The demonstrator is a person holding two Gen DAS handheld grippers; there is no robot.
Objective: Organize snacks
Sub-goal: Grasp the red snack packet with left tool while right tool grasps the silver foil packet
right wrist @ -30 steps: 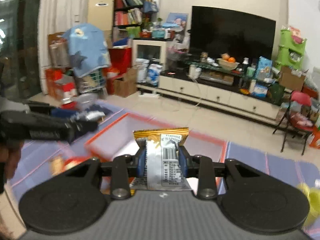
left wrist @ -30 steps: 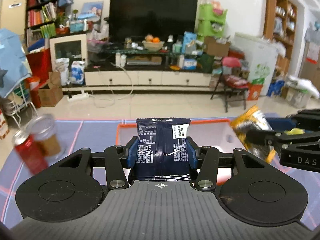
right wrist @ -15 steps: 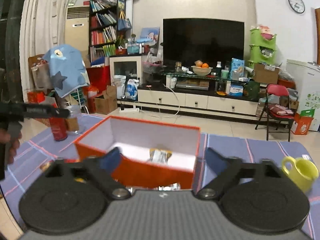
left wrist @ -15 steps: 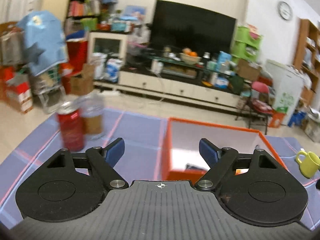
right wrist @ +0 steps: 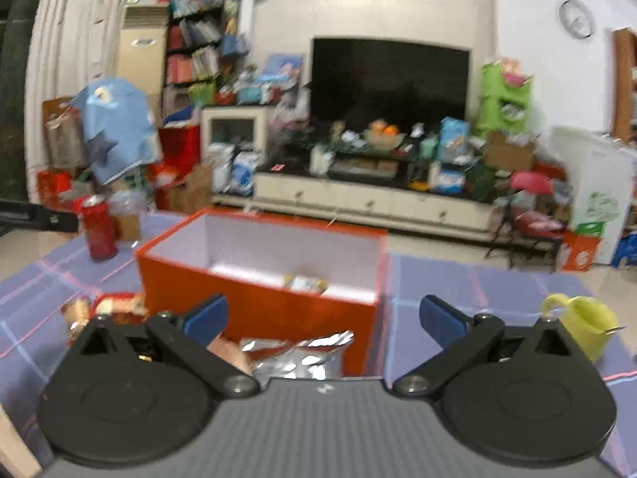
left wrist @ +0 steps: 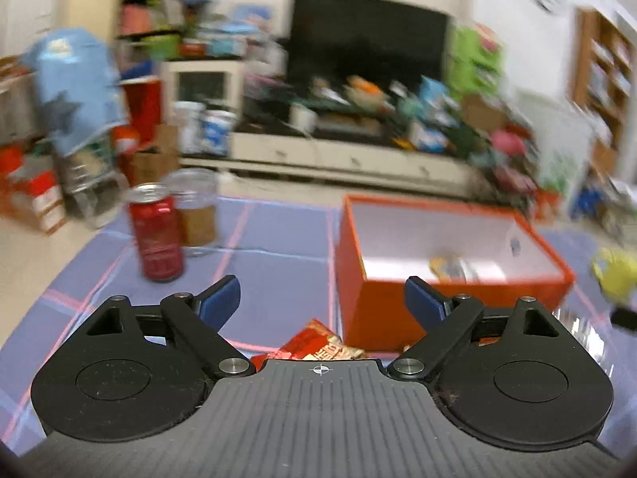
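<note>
An orange box (left wrist: pixel 374 310) with a white inside stands on the purple cloth, and a gold and silver snack packet (left wrist: pixel 454 269) lies in it. My left gripper (left wrist: pixel 320 294) hangs low before the box's left corner. Its jaws are opening with nothing between the pads, and a red snack packet (left wrist: pixel 314 348) lies on the cloth just under them. My right gripper (right wrist: pixel 322 312) stands wide open in front of the orange box (right wrist: pixel 258 306), above a crumpled silver packet (right wrist: pixel 298 354). The packet in the box (right wrist: pixel 304 283) shows here too.
A red can (left wrist: pixel 157 235) and a clear jar (left wrist: pixel 197 207) stand on the cloth left of the box. A yellow mug (right wrist: pixel 585 322) sits to the right. More red snack packets (right wrist: pixel 115 306) lie at the box's left front. The table's near left edge (right wrist: pixel 16 450) is close.
Both grippers let go of their packets, the dark blue one and the gold one, over the box. They then drew back and down to the box's near side with jaws spread.
</note>
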